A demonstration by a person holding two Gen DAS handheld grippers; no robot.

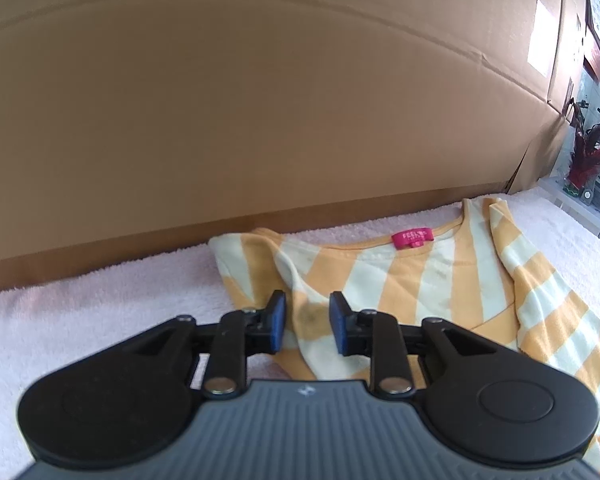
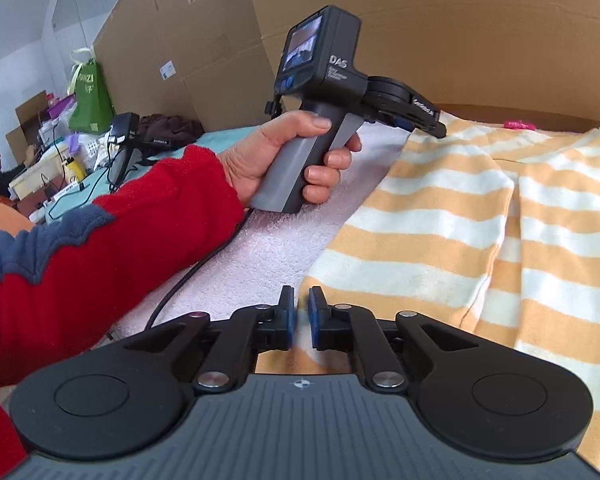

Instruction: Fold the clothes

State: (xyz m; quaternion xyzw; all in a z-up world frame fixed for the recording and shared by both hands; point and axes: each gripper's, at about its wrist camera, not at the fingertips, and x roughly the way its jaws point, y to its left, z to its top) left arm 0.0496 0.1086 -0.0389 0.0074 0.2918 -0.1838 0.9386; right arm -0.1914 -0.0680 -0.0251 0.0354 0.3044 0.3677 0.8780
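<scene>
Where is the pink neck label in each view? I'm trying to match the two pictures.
Left wrist view: the pink neck label sits right of centre, inside the collar of the striped shirt.
Right wrist view: it shows as a small pink strip at the upper right, at the shirt's far edge.
Shared landmark: the cardboard wall behind the shirt.

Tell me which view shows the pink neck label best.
The left wrist view: the pink neck label faces the camera inside the striped shirt's collar. The right wrist view shows only a thin, edge-on pink sliver.
</scene>
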